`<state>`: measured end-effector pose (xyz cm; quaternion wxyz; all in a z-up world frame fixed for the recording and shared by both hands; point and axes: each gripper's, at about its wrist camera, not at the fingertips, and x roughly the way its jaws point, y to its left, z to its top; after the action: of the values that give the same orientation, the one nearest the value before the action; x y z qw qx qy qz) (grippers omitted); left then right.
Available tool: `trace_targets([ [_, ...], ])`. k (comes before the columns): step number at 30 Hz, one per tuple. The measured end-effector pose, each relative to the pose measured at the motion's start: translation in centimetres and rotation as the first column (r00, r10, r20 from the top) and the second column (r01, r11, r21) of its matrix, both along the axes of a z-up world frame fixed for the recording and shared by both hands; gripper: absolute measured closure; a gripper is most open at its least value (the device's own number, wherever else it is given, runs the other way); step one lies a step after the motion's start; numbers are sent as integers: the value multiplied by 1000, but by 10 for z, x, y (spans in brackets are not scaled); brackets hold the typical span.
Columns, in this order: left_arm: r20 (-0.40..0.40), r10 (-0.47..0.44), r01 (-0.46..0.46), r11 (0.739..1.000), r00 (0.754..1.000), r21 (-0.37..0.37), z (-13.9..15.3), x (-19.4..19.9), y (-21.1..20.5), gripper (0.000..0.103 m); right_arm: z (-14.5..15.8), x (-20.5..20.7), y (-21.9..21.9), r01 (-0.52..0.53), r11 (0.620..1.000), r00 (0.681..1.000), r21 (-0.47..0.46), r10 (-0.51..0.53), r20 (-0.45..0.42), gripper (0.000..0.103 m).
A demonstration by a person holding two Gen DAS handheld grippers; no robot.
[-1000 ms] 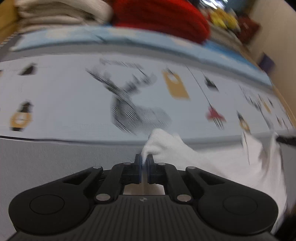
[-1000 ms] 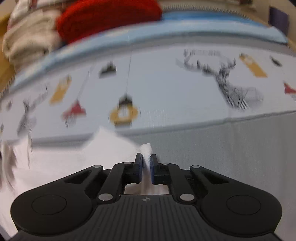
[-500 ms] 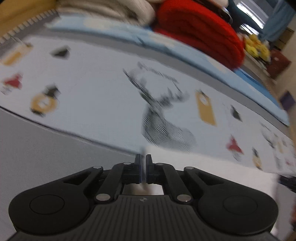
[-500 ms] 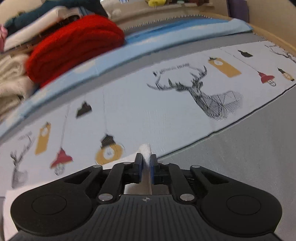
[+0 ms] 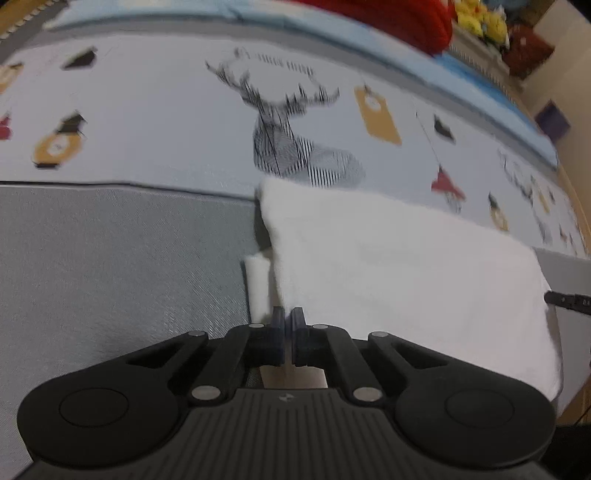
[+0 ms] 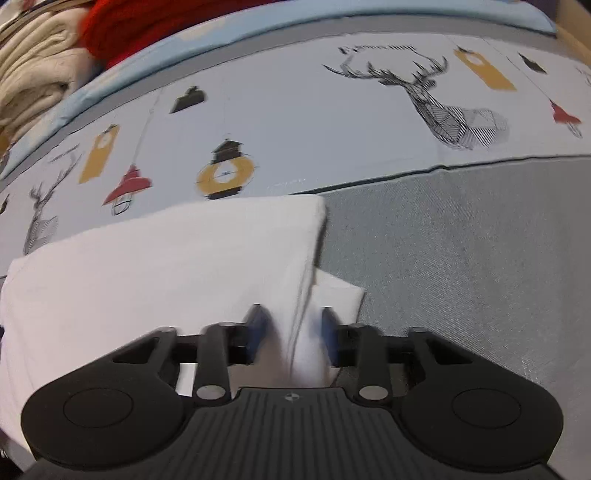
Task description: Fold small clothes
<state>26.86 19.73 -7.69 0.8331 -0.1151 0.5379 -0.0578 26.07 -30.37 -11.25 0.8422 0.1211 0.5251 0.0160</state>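
Note:
A white cloth (image 5: 388, 266) lies folded flat across the grey blanket (image 5: 110, 258) and the printed sheet. A lower layer's corner (image 5: 258, 280) sticks out past its left edge. My left gripper (image 5: 287, 319) closes its jaws on that left edge, with the cloth pinched between the pads. In the right wrist view the same cloth (image 6: 166, 266) spreads to the left, with a lower corner (image 6: 336, 295) showing at its right edge. My right gripper (image 6: 291, 325) has its jaws apart and closing, and a raised fold of the cloth stands between them without being pressed.
The sheet (image 5: 147, 122) is pale with printed deer heads and lanterns. A folded red blanket (image 6: 147, 22) and cream folded textiles (image 6: 29, 74) are stacked along the far side. Yellow soft toys (image 5: 476, 22) sit at the far right. A dark tip of the other gripper (image 5: 569, 301) pokes in.
The cloth was held up and bunched between both grippers; now it lies folded flat on the bed. The right jaws have parted around the fold. Both grippers have tipped down toward the bed.

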Motion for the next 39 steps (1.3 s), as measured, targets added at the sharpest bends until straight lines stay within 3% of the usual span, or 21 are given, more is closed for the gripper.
trace_targets([
  [2, 10, 44, -44, 998, 999, -36, 5, -7, 8, 100, 9, -5, -2, 24, 999, 998, 24, -25, 53, 98],
  [6, -86, 83, -84, 996, 993, -3, -7, -16, 12, 99, 17, -10, -6, 73, 997, 991, 32, -76, 108, 98],
  [7, -102, 94, -95, 995, 990, -5, -11, -17, 14, 96, 14, -11, -6, 86, 996, 992, 14, -87, 92, 91],
  [8, -105, 108, -111, 994, 989, -19, -11, -18, 17, 87, 11, -11, -7, 111, 994, 992, -8, -110, 67, 74],
  [9, -102, 132, -137, 990, 986, -40, -11, -18, 22, 69, 8, -12, -10, 135, 991, 990, -17, -134, 41, 66],
  [10, -97, 161, -167, 984, 982, -65, -12, -17, 27, 60, 4, -13, -13, 153, 988, 988, -8, -153, 13, 54],
  [11, -95, 185, -193, 977, 978, -89, -12, -15, 31, 48, 1, -13, -15, 157, 987, 988, 15, -157, -6, 52],
  [13, -110, 209, -222, 966, 972, -131, -17, -13, 37, 45, -3, -15, -20, 158, 986, 987, 63, -156, -32, 50],
  [15, -129, 210, -230, 960, 969, -158, -23, -8, 36, 45, -9, -17, -21, 160, 984, 986, 80, -156, -50, 41],
  [18, -123, 188, -206, 967, 974, -149, -28, 2, 28, 45, -19, -17, -18, 163, 983, 984, 86, -156, -83, 35],
  [20, -96, 170, -181, 975, 981, -126, -28, 8, 18, 50, -21, -15, -14, 139, 987, 989, 80, -134, -68, 38],
  [21, -82, 152, -161, 979, 985, -122, -28, 11, 14, 74, -21, -13, -11, 130, 989, 990, 70, -126, -59, 45],
  [22, -72, 129, -137, 983, 989, -125, -29, 14, 9, 89, -21, -11, -9, 120, 990, 992, 70, -117, -45, 68],
  [23, -63, 118, -125, 985, 991, -118, -29, 17, 5, 93, -20, -8, -8, 114, 990, 993, 83, -111, -37, 82],
  [25, -37, 109, -112, 990, 993, -84, -25, 22, 2, 95, -20, -2, -7, 118, 987, 993, 112, -115, -27, 90],
  [29, 107, 127, -120, 990, 986, -70, -1, 31, 1, 96, -8, 12, -4, 119, 988, 990, 98, -126, 69, 93],
  [32, 214, 133, -128, 991, 968, -36, 16, 36, -5, 91, 10, 23, -2, 140, 982, 971, 127, -161, 175, 92],
  [34, 234, 164, -167, 986, 958, -7, 21, 35, -5, 64, 17, 28, 1, 147, 984, 959, 101, -166, 230, 85],
  [35, 208, 172, -168, 985, 963, -36, 20, 36, -1, 44, 19, 30, 3, 164, 985, 954, 60, -174, 242, 73],
  [37, 98, 165, -155, 983, 981, -103, 10, 35, 5, 40, 19, 32, 2, 192, 981, 955, -15, -183, 232, 57],
  [39, 2, 148, -147, 984, 989, -102, 0, 28, 8, 40, 19, 28, -4, 196, 980, 958, -16, -188, 218, 58],
])
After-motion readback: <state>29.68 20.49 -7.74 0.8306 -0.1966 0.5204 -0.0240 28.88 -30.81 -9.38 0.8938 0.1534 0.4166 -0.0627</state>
